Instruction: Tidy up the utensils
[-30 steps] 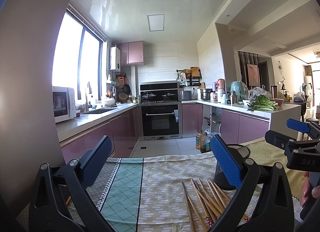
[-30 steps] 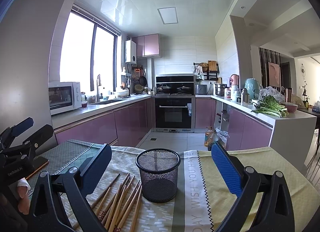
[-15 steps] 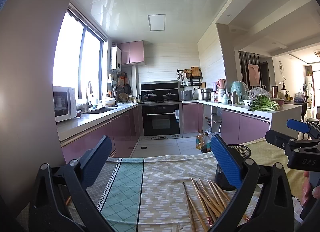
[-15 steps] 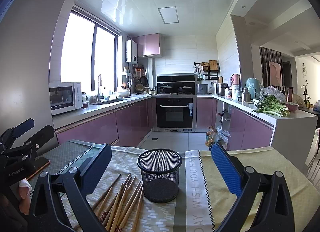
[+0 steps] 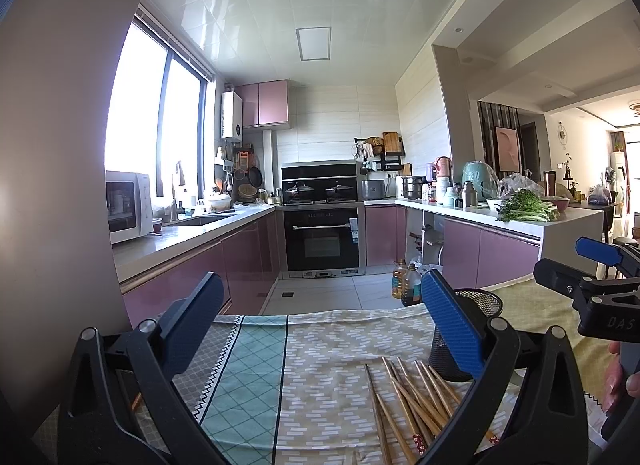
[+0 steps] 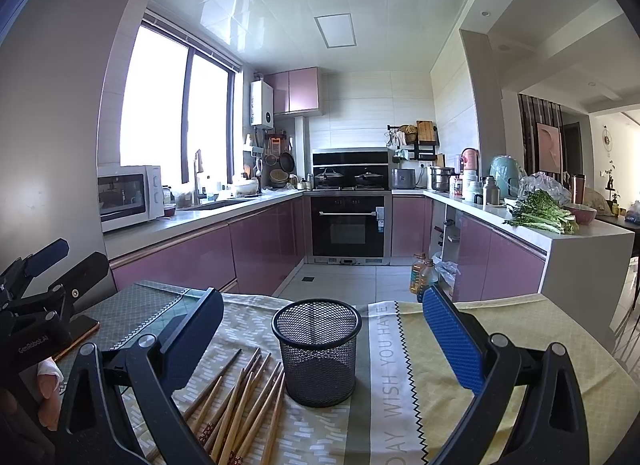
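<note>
Several wooden chopsticks [image 6: 240, 401] lie in a loose bundle on the patterned tablecloth, just left of an empty black mesh cup [image 6: 317, 349]. In the left wrist view the chopsticks [image 5: 412, 401] lie low and right, with the mesh cup [image 5: 482, 303] partly hidden behind my right finger. My left gripper [image 5: 320, 329] is open and empty, held above the cloth. My right gripper [image 6: 320, 337] is open and empty, facing the cup from just above the table. Each gripper shows at the edge of the other's view.
The tablecloth [image 6: 400, 365] covers the table; its far edge drops to the kitchen floor. A phone-like flat object [image 6: 78, 335] lies at the left under the left gripper. Oil bottles [image 6: 422, 275] stand on the floor beyond. Kitchen counters and an oven [image 6: 347, 225] are far behind.
Both grippers have drifted very slightly; the view has barely shifted. Nothing on the table has moved and both grippers stay open.
</note>
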Demonstrator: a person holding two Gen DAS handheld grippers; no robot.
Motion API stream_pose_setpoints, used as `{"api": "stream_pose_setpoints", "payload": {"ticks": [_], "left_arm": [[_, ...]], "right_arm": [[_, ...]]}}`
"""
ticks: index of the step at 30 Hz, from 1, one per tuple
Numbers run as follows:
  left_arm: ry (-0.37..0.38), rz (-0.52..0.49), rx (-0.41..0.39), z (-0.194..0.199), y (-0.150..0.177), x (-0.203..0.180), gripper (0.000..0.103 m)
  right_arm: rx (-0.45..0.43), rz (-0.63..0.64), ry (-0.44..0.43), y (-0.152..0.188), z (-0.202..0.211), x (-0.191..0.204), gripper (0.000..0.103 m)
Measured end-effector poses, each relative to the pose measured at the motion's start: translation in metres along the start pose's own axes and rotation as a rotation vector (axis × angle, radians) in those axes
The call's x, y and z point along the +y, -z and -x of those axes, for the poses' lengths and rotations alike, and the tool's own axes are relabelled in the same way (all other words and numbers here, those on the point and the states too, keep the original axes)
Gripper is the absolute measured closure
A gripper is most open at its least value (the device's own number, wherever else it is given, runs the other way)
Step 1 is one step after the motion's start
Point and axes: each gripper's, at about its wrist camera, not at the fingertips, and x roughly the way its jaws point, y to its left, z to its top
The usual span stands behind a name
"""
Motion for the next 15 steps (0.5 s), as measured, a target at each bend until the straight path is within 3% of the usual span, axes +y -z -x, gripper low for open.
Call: {"api": "stream_pose_setpoints", "payload": {"ticks": [15], "left_arm": [[0.0,0.001,0.004,-0.0018,0.0002,0.0002,0.006]], "right_arm": [[-0.002,0.004,0.001,-0.0015,0.0019,0.0003,0.007]]}}
